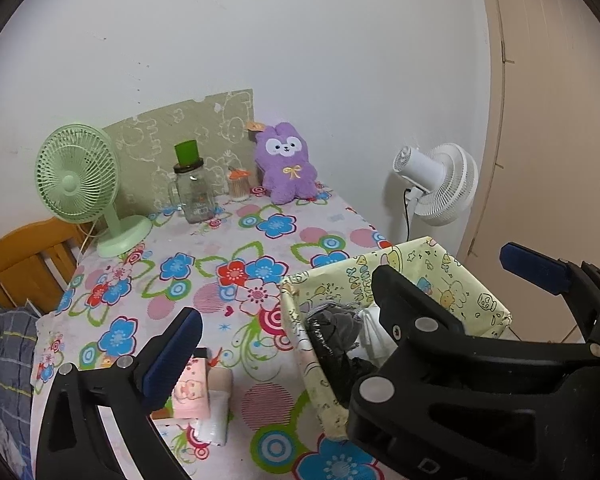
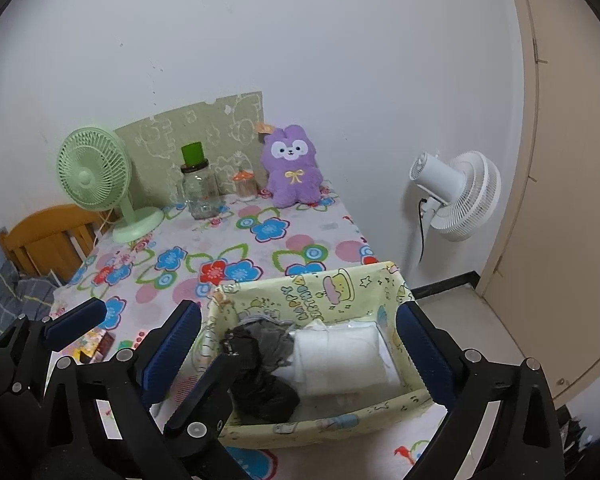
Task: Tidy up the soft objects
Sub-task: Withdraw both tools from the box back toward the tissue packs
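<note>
White wall behind; table [image 2: 228,240] under a floral cloth, seen from its near edge.

Left to right along the far edge: green fan [image 2: 96,184] at the far left corner, glass jar [image 2: 200,192] with a green cup on top, small orange-lidded jar [image 2: 245,186], purple plush rabbit [image 2: 292,168] propped against the wall. White floor fan [image 2: 456,196] stood off the table to the right.

Near left edge: pink packet [image 1: 192,390] and a rolled white cloth [image 1: 218,412], touching each other. Near right corner: yellow fabric bin [image 2: 340,288], holding dark garments [image 2: 260,376] on its left side and a folded white bundle [image 2: 340,356] on its right.

Risks, as judged:
- Bin walls looked soft; a finger catching the rim could fold it or drag the bin off the near edge.
- Reaching for the rabbit passes close to the glass jar and its loose cup; a sweep could topple them.
- Rolled cloth could unroll if pinched at one end.

Tools: left gripper [image 1: 352,296] was wide apart, holding nothing, one finger over the packet and the other over the bin. Right gripper [image 2: 300,344] was also wide apart and empty, straddling the bin; contact with its walls could not be told.
</note>
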